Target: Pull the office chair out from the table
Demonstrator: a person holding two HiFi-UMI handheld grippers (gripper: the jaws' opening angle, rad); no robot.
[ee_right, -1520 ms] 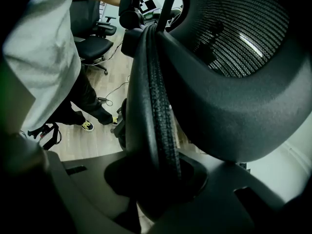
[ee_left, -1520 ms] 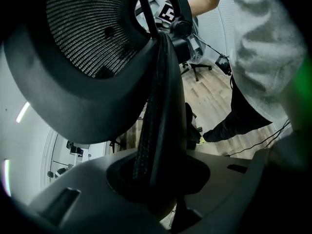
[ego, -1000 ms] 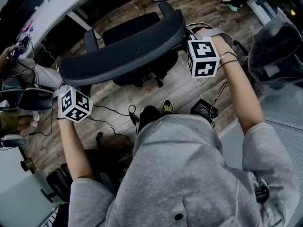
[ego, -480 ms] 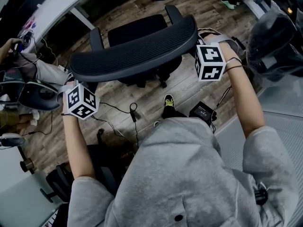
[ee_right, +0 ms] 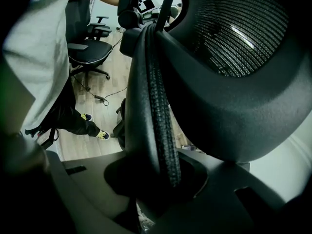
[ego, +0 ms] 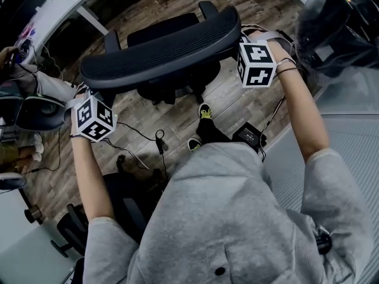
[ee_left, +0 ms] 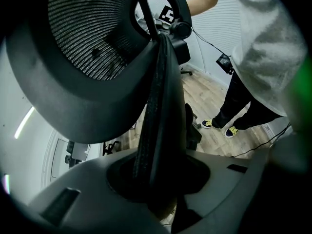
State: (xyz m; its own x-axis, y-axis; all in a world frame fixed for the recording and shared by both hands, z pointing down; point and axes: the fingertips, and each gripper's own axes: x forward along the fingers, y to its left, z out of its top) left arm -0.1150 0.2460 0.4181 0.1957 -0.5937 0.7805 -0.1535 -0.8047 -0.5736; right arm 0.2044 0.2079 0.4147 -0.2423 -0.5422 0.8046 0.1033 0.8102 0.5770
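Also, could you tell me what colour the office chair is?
The office chair is black, its backrest ribbed mesh; head view shows it best.

2 tongs, 2 shoes, 1 table.

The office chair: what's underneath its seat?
Wooden floor and a few dark base legs show below the seat. The backrest covers much of the base from above, so the column and most wheels are hidden.
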